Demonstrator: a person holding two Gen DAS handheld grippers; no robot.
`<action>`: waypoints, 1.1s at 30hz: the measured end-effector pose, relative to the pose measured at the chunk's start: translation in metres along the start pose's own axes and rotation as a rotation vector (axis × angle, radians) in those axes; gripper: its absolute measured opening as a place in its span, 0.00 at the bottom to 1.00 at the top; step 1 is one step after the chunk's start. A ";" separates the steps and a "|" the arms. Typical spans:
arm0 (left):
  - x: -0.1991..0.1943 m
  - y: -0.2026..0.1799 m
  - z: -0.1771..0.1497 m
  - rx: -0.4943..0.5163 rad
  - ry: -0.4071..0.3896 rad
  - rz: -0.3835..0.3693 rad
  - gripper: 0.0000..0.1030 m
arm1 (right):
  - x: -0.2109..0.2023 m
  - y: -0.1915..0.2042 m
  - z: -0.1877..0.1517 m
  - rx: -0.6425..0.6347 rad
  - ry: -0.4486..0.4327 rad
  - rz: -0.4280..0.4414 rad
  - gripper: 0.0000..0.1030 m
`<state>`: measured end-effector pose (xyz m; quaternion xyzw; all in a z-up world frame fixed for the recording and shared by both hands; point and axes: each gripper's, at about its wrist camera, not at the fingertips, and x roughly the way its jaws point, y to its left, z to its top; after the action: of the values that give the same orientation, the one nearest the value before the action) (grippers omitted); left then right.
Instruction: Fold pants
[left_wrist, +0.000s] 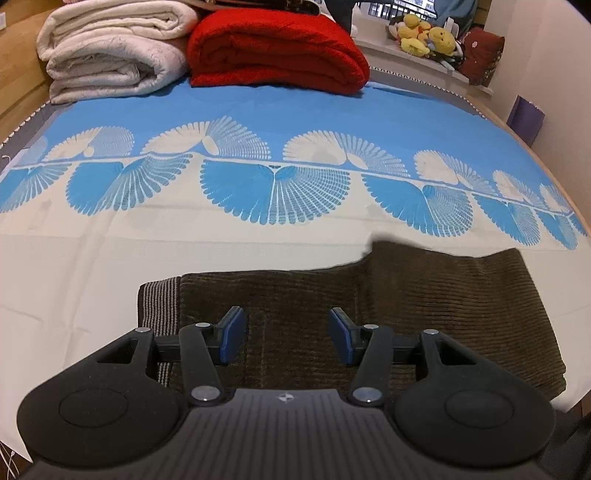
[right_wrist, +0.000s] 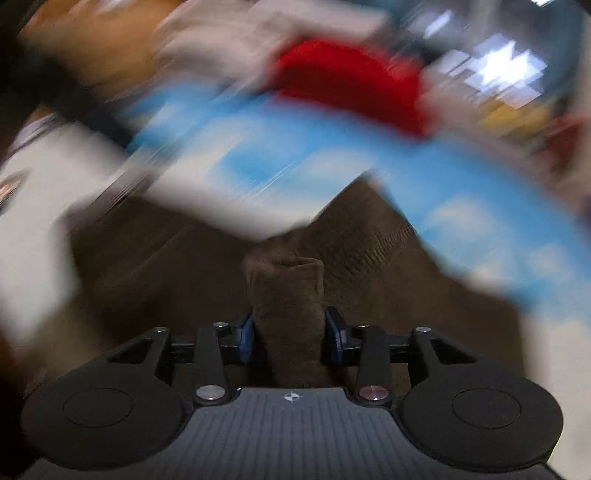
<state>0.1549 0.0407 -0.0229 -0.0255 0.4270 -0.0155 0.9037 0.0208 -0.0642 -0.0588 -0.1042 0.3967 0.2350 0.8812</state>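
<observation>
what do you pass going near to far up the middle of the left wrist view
left tool → brown pants → cream part of the bedspread → band of blue and white fan shapes → plain blue part → folded red blanket

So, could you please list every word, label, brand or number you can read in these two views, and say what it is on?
None: no readable text in either view.
Each gripper body bears only a small round crosshair mark, left gripper, right gripper.
The right wrist view is motion-blurred.
</observation>
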 end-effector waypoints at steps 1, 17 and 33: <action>0.001 0.000 0.000 0.003 0.004 -0.002 0.55 | 0.000 0.007 -0.005 -0.004 0.023 0.051 0.38; 0.008 -0.006 -0.004 0.059 0.022 0.006 0.58 | -0.001 -0.016 -0.029 -0.119 -0.043 -0.028 0.58; 0.009 0.006 -0.002 0.035 0.019 0.028 0.58 | -0.071 0.001 -0.027 -0.329 -0.256 0.041 0.11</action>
<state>0.1593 0.0464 -0.0311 -0.0037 0.4356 -0.0108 0.9001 -0.0386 -0.0969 -0.0234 -0.2080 0.2396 0.3256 0.8906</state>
